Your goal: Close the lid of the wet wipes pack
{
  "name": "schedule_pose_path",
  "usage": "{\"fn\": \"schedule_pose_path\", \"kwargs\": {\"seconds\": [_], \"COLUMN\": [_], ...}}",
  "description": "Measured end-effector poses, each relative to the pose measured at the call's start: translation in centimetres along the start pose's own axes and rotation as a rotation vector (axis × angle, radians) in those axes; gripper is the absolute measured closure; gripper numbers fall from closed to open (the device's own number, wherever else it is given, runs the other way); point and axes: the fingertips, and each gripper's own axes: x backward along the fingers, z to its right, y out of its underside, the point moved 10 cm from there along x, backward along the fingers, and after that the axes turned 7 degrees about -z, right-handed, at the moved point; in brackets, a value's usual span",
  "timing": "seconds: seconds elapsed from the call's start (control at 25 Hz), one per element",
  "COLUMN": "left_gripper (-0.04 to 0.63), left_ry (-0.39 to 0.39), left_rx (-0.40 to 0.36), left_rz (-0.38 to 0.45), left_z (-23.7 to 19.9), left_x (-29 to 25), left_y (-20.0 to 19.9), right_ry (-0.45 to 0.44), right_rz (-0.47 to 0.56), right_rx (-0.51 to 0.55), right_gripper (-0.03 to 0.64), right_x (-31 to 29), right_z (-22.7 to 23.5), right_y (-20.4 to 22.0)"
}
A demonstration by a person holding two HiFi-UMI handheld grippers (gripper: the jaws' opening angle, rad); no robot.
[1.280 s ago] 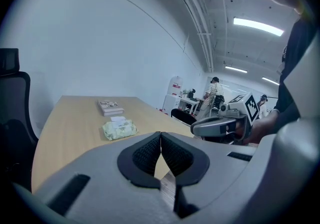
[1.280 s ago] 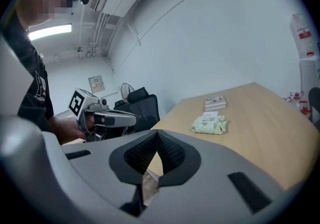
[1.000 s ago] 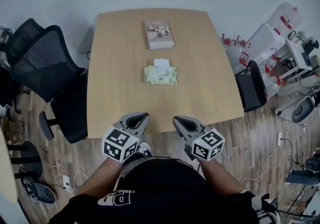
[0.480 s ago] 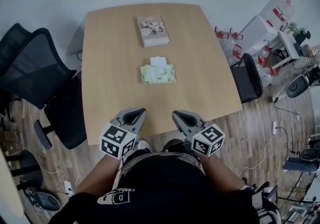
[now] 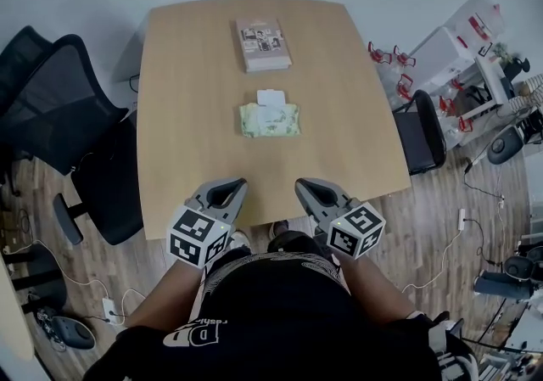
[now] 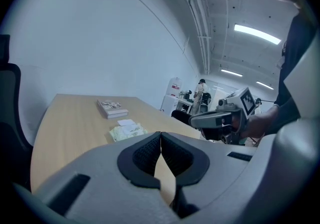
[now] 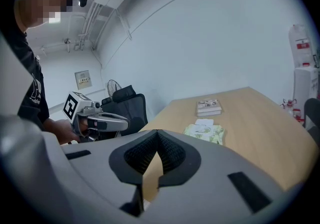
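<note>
Wood table (image 5: 178, 99), wipes pack (image 5: 270, 121) mid, lid (image 5: 271, 98) up, left claw (image 5: 239, 185) + right claw (image 5: 302, 185) clenched empty, near edge

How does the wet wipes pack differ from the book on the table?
The wet wipes pack is pale green and soft-looking; the book is a stiff greyish block. The wet wipes pack lies mid-table; the book lies beyond it, near the far edge. The pack's white lid is flipped open; the book is shut. Both lie flat on the table, apart, untouched.
</note>
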Motion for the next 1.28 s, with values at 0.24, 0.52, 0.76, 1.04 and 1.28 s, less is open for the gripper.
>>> {"fn": "schedule_pose_path", "kwargs": {"seconds": [0.24,0.52,0.76,1.04,1.28], "left_gripper": [0.577,0.577,0.577,0.577,0.577], "left_ry": [-0.031,-0.057,-0.085,-0.146,-0.182], "left_rx": [0.007,0.031,0.088,0.147,0.178], "left_rz": [-0.033,-0.046,-0.049,-0.101,-0.125], "left_z": [0.0,-0.2,-1.0,-2.1,-2.5], "left_x": [-0.7,-2.4,-3.7,-5.0,-6.2], "left_y": [0.0,-1.1,-1.8,-0.8,-0.7], "right_ry": [-0.030,-0.051,-0.091,-0.112,-0.108], "right_rz": [0.010,-0.006,-0.019,-0.048,-0.065], "right_rx": [0.024,0.062,0.072,0.059,0.051], "right_gripper": [0.612,0.612,0.611,0.611,0.609], "right_x": [-1.2,-2.5,-4.3,-7.3,-10.3], "right_z": [2.0,5.1,7.6,11.0,14.4], "right_y": [-1.5,-3.7,-5.0,-6.2,-6.9]}}
